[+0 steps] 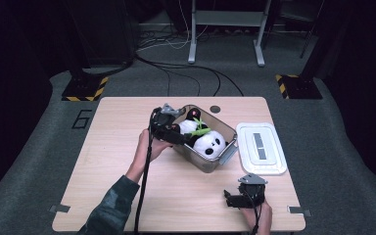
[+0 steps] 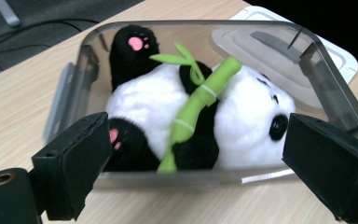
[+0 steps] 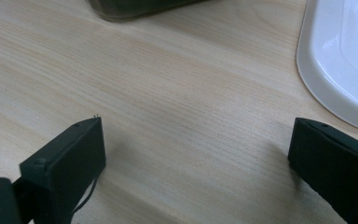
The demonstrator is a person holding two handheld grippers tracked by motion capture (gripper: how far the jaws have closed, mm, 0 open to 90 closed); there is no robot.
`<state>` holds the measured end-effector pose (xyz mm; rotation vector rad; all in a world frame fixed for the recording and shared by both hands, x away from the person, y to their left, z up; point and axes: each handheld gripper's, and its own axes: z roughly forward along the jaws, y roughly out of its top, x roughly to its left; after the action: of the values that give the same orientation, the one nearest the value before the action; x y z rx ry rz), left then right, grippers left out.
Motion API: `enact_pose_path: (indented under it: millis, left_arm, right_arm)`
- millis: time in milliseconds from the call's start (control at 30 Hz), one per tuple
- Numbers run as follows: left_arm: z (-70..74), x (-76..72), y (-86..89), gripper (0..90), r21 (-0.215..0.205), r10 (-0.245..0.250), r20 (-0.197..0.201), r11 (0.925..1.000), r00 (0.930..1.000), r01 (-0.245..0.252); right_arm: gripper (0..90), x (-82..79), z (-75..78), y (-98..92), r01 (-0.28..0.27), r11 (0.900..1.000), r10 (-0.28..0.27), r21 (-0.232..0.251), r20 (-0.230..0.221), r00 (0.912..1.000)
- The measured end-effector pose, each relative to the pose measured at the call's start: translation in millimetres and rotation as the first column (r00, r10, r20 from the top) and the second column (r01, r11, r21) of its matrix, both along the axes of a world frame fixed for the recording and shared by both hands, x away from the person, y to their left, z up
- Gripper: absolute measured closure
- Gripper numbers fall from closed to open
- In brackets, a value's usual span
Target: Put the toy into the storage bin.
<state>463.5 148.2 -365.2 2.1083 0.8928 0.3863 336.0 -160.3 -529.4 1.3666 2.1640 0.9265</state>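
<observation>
Beyond the wide-open, empty left claw [image 2: 196, 163], the panda toy [image 2: 191, 116] lies lengthwise in the clear bin [image 2: 335, 88], while the white lid [image 1: 262, 147] sits nearer the equally open, empty right claw [image 1: 232, 199].

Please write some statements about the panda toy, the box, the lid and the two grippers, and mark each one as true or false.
1. The panda toy lies inside the clear box. True.
2. The lid is closed on the box. False: it lies on the table beside the box.
3. The left gripper is clamped on the panda. False: its jaws stand open just outside the box wall and hold nothing.
4. The right gripper is open above bare table. True.
5. A green bamboo stick lies across the panda. True.
</observation>
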Motion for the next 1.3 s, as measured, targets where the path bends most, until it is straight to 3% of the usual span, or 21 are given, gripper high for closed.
enact_pose_path:
  millis: [233,267,467,600,700,800,1033,1133,1300]
  left_arm:
    - [-10.2,-27.1,25.6,5.4,0.006,0.019,0.032,0.9998,0.9993,-0.019]
    - [-17.6,-35.5,34.3,5.2,0.016,0.027,0.032,0.9995,0.9991,-0.027]
    - [-42.9,-55.1,55.7,4.0,0.046,0.079,0.051,0.9956,0.9956,-0.081]
    - [-60.0,-63.4,68.7,3.5,0.07,0.103,0.058,0.9918,0.993,-0.107]
    - [-70.3,-67.5,75.1,2.9,0.061,0.121,0.055,0.9903,0.9911,-0.124]
    - [-92.0,-75.3,89.6,2.5,0.07,0.148,0.049,0.986,0.9877,-0.152]
    - [-127.8,-89.0,109.4,1.0,0.069,0.214,0.046,0.9738,0.9758,-0.217]
    - [-136.7,-92.6,114.6,0.7,0.073,0.236,0.045,0.9682,0.9706,-0.239]
    - [-139.8,-95.1,117.5,0.5,0.075,0.247,0.053,0.9652,0.9676,-0.25]
  right_arm:
    - [3.0,0.0,0.0,0.0,0.0,1.0,0.0,0.0,0.0,1.0]
    - [3.0,0.0,0.0,0.0,0.0,1.0,0.0,0.0,0.0,1.0]
    - [3.0,0.1,0.0,0.0,0.001,1.0,-0.001,0.0,0.0,1.0]
    - [3.0,0.2,0.1,-0.3,0.0,1.0,0.0,-0.003,0.002,1.0]
    - [3.0,0.5,-0.1,-0.1,0.004,1.0,-0.004,0.0,0.003,1.0]
    - [2.9,0.5,0.0,-0.5,-0.002,1.0,0.002,0.0,0.001,1.0]
    - [2.2,0.1,0.3,-0.6,0.0,1.0,0.0,-0.004,0.003,1.0]
    - [2.1,0.6,0.3,-1.7,-0.003,1.0,0.003,-0.01,0.005,1.0]
    - [1.9,1.0,0.4,-1.5,0.003,1.0,-0.003,-0.004,0.0,1.0]
